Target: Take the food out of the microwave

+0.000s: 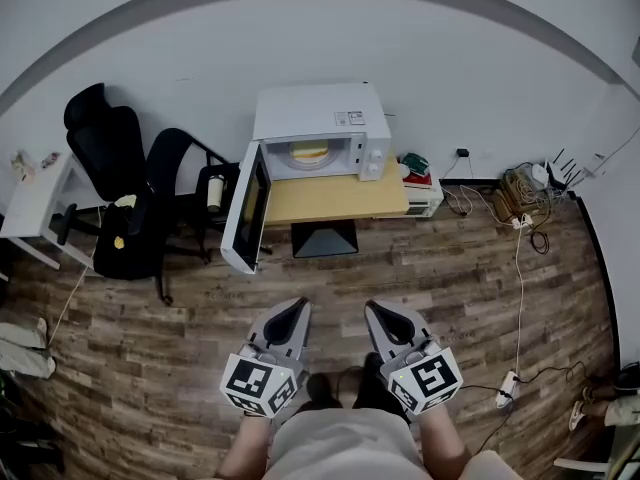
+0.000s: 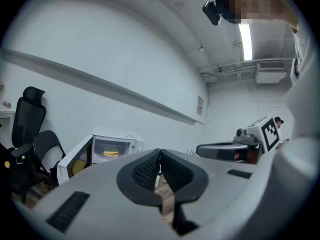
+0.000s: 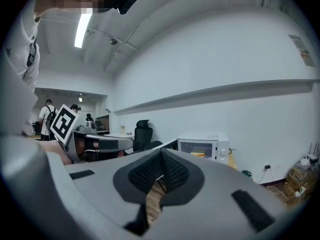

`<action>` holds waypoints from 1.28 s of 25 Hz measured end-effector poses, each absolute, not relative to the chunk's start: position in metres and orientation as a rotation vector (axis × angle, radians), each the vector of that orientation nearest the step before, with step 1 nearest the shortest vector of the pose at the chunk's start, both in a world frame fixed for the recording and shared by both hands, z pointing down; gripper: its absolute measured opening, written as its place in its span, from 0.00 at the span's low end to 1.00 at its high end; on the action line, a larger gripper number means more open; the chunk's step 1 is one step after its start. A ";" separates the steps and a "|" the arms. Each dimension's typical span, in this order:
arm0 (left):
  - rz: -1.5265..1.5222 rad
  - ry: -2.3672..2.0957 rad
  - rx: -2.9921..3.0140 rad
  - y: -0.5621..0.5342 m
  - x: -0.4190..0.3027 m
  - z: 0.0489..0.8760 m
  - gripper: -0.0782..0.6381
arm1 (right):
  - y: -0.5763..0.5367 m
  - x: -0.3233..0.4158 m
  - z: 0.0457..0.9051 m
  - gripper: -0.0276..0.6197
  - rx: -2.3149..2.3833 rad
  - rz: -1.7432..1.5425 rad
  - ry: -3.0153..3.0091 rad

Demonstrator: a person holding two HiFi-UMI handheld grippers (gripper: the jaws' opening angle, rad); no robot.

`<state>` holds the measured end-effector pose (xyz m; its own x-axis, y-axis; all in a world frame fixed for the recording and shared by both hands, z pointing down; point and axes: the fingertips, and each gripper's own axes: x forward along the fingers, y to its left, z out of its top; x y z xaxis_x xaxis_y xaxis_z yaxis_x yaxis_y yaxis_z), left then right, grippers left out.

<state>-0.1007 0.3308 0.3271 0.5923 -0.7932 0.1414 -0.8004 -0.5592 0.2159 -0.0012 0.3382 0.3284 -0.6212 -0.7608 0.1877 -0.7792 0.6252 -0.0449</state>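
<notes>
Fingers (image 2: pixel 145 173) of left gripper (image 2: pixel 160 152): closed, tips touching, nothing between. Fingers (image 3: pixel 176 175) of right gripper (image 3: pixel 161 155): likewise closed tip to tip, empty.

Both grippers: held side by side low in the head view, close to the body. Aimed across the wooden floor (image 1: pixel 430 268) toward the microwave (image 1: pixel 320 118), well apart from it. Each seen from the side in the other's gripper view, marker cube facing the camera.

White microwave: standing on a small wooden table (image 1: pixel 335 200) against the wall (image 1: pixel 450 58). Hinged door (image 1: pixel 246 208): swung wide open to the left.

Task item, the food (image 1: pixel 309 152): yellowish, lying inside the lit cavity, far from both grippers.

Left of the table: black office chairs (image 1: pixel 110 158). Right of the table: coiled cables (image 1: pixel 520 190) on the floor by the wall.
</notes>
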 end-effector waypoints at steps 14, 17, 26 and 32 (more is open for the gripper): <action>0.065 -1.274 2.587 0.331 -0.105 0.335 0.12 | 0.338 -0.010 0.330 0.04 1.337 0.229 -2.697; 0.080 -1.279 2.574 0.323 -0.106 0.342 0.12 | 0.330 -0.008 0.334 0.04 1.330 0.229 -2.690; 0.117 -1.305 2.539 0.278 -0.098 0.356 0.12 | 0.284 0.002 0.345 0.04 1.300 0.220 -2.684; 0.136 -1.325 2.533 0.228 -0.078 0.353 0.12 | 0.229 0.012 0.344 0.04 1.243 0.221 -2.712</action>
<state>-0.0784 0.2284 0.3534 0.5749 -0.7907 0.2105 -0.8170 -0.5405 0.2010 0.0124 0.2293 0.3438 -0.6456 -0.7379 0.1967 -0.7600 0.6460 -0.0713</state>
